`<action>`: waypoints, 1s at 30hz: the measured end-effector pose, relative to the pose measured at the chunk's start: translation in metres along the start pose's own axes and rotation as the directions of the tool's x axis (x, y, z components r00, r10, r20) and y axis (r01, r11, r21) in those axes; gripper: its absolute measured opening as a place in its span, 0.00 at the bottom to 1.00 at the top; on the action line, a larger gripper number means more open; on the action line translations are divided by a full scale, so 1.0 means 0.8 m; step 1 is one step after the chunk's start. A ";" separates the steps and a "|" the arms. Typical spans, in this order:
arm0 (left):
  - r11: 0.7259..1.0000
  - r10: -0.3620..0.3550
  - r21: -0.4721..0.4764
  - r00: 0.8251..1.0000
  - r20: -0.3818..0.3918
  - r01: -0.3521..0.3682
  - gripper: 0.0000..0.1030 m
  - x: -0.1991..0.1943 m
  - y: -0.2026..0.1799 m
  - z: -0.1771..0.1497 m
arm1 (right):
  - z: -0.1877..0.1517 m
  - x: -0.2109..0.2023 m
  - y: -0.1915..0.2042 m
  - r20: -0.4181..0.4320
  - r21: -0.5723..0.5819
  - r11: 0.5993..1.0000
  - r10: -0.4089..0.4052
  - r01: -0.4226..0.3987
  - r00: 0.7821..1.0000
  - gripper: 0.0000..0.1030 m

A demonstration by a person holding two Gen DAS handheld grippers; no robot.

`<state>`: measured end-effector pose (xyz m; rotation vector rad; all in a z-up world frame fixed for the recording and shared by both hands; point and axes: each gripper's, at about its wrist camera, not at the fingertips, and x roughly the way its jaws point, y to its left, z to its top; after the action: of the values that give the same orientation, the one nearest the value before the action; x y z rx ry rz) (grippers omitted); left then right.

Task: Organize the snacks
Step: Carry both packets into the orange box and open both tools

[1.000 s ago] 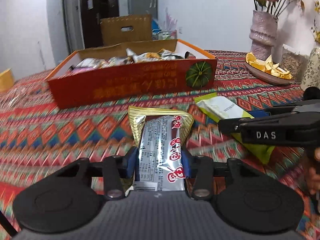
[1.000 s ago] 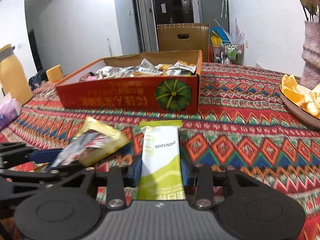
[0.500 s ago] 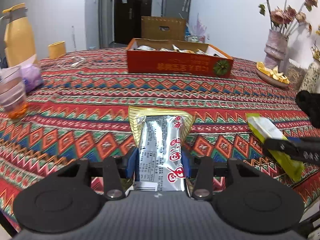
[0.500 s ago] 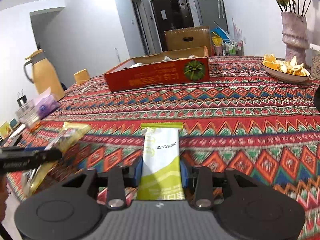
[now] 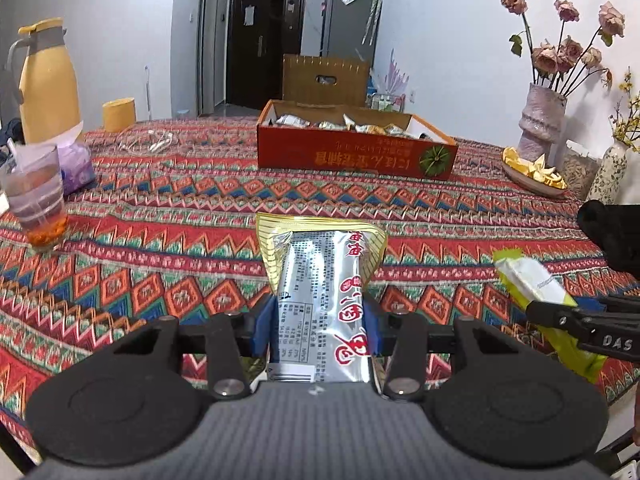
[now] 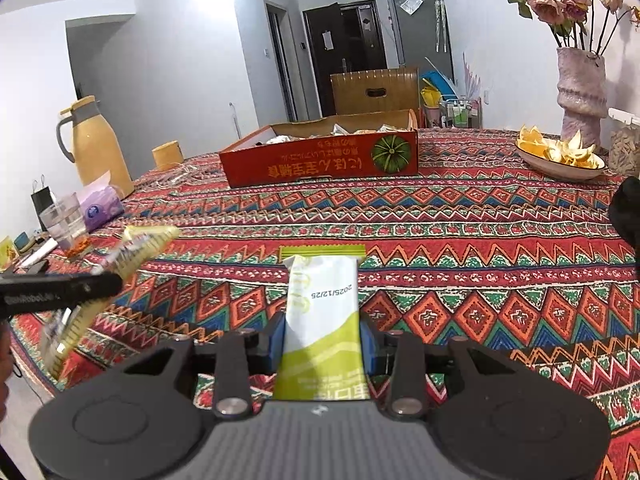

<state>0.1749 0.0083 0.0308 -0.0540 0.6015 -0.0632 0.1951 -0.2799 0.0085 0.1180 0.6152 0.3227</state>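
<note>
Snack packets held above the patterned tablecloth [image 5: 168,208]: silver-and-gold packet [image 5: 320,300] clamped in left gripper [image 5: 318,326], green-and-white packet [image 6: 320,320] clamped in right gripper [image 6: 322,340]. Well behind, on the cloth, red snack box [image 5: 352,156] holding more packets.

My left hand-held gripper [image 5: 318,320] is clamped on a silver packet [image 5: 320,300], angled down toward the surface [image 5: 160,240]. My right hand-held gripper [image 6: 322,334], just right of it, grips a green-white packet [image 6: 322,320].
</note>
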 end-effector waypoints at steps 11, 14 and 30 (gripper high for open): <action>0.998 -0.058 0.036 0.993 0.098 0.055 0.44 0.037 0.023 0.105 | 0.073 0.033 -0.018 0.064 -0.085 0.996 -0.032 0.037 0.997 0.35; 0.997 -0.075 0.036 0.988 0.133 0.071 0.44 0.058 0.027 0.146 | 0.111 0.051 -0.028 0.099 -0.122 0.991 -0.042 0.054 0.994 0.35; 0.997 -0.073 -0.015 0.992 0.108 0.075 0.44 0.325 0.008 0.331 | 0.325 0.292 -0.063 0.123 -0.220 0.973 -0.041 0.067 0.992 0.35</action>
<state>0.5394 0.0039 0.1016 -0.0979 0.4927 -0.1252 0.5394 -0.2535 0.0817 -0.0961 0.4611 0.3277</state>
